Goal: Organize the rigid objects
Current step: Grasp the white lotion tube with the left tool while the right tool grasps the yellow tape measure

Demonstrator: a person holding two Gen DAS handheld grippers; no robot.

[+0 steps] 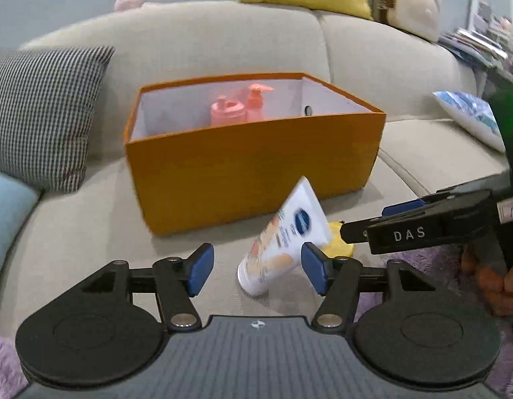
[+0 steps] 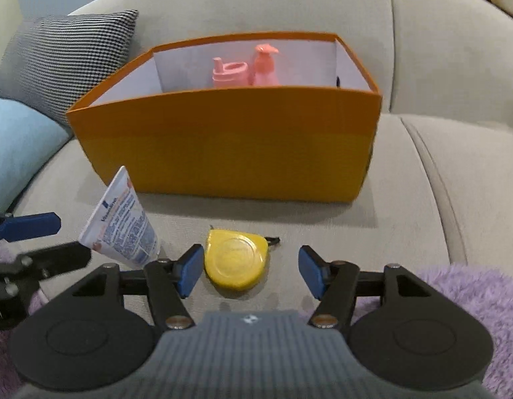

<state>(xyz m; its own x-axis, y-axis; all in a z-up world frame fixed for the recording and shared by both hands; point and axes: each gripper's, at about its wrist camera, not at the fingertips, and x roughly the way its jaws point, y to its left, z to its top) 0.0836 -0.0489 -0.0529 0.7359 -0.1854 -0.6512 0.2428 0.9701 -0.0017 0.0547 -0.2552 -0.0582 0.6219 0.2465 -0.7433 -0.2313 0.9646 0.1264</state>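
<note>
1. Left gripper (image 1: 255, 271) — fingers spread, holding nothing. The white lotion tube (image 1: 284, 239) lies on the sofa seat (image 1: 90, 232) between the pads, cap end toward the camera, crimped end tilted up toward the orange box (image 1: 253, 169). The right pad looks to be touching or just beside the tube; can't tell which.
2. Right gripper (image 2: 250, 271) — fingers spread, empty. The yellow tape measure (image 2: 235, 259) lies flat on the cushion between the pads, close to the left one.
3. Tube, my read: light, soft-walled, glossy. Grip the stiffer body near the cap, not the thin crimp — it would squash or slip.
4. Tape measure: hard shell, probably dense for its size, smooth rounded sides. Pinch across the flat-edged flanks and centre it first; the cushion gives underneath.
5. Box stands just behind both items, top open. Pink sippy cup (image 2: 230, 73) and pink pump bottle (image 2: 264, 65) sit at the back wall; the near half looks free.
6. Clear the tall front wall before dropping in. The grippers sit close side by side — stagger the lifts.
</note>
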